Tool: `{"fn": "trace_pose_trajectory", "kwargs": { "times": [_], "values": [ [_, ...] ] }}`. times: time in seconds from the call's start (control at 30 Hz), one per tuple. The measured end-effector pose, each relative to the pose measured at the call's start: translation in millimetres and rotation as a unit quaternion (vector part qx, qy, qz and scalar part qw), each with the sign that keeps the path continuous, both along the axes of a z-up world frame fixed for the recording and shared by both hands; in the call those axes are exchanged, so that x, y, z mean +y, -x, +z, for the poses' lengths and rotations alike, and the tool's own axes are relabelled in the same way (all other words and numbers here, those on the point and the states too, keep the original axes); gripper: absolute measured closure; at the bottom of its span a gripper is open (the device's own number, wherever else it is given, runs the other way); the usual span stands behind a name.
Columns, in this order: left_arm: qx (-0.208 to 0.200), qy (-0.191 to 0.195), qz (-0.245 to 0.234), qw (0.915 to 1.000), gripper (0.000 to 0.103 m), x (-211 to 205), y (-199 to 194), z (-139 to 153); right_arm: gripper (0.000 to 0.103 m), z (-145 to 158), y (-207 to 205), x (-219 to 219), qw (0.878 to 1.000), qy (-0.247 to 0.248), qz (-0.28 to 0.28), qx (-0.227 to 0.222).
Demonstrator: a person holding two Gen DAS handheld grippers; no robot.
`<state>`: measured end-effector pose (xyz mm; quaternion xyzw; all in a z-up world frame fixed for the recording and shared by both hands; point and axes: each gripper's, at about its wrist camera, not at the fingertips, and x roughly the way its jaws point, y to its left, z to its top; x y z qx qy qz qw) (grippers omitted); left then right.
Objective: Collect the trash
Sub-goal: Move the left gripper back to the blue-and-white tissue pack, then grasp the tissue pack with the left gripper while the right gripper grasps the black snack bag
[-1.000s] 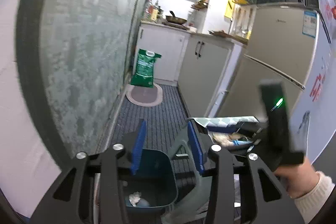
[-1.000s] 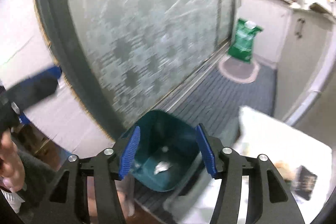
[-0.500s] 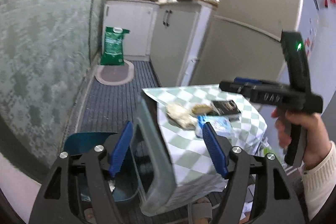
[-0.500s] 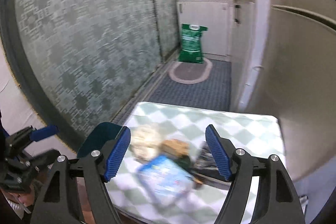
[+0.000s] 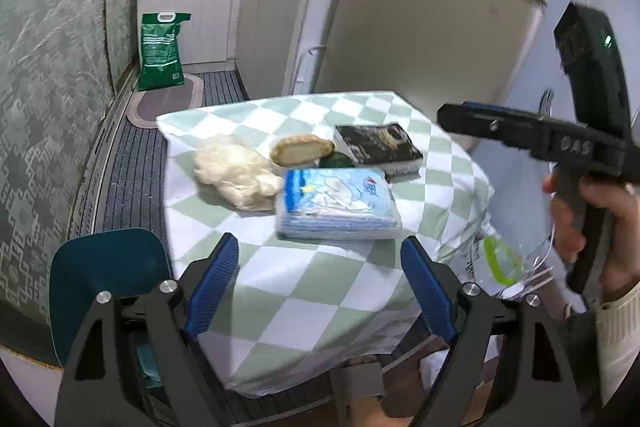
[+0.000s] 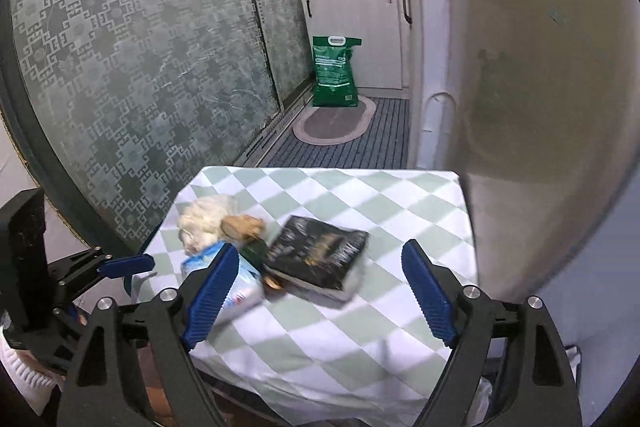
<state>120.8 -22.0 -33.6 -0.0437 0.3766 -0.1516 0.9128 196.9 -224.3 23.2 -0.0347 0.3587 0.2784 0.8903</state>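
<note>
A small table with a green-and-white checked cloth (image 5: 320, 299) holds a crumpled white wad (image 5: 236, 173), a brown bread-like piece (image 5: 302, 149), a small dark green thing (image 5: 338, 160), a blue-and-white packet (image 5: 338, 203) and a black book (image 5: 378, 147). The same things show in the right wrist view: the wad (image 6: 204, 221), the packet (image 6: 236, 279), the book (image 6: 320, 257). My left gripper (image 5: 320, 283) is open and empty over the table's near edge. My right gripper (image 6: 318, 291) is open and empty just in front of the book. A teal bin (image 5: 108, 279) stands on the floor left of the table.
A tall fridge (image 5: 440, 7) stands right behind the table. A patterned glass door (image 6: 140, 67) runs along the left. A green sack (image 5: 162, 51) and an oval mat (image 5: 168, 105) lie down the corridor by white cabinets (image 5: 192, 11). A clear bag (image 5: 496, 263) hangs at the table's right.
Both grippers swung up from the teal bin toward the table and moved closer to it. Both jaws have opened wider. The table's items now fill both views.
</note>
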Motion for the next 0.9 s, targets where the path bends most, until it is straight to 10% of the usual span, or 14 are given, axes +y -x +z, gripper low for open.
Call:
{"fn": "trace_pose_trajectory", "kwargs": {
  "times": [0.9],
  "values": [
    [0.009, -0.02, 0.035, 0.9991, 0.03, -22.0, -37.2, -7.9, 0.018, -37.7, -8.4, 1.5, 0.988, 0.081, 0.133, -0.025]
  ]
}}
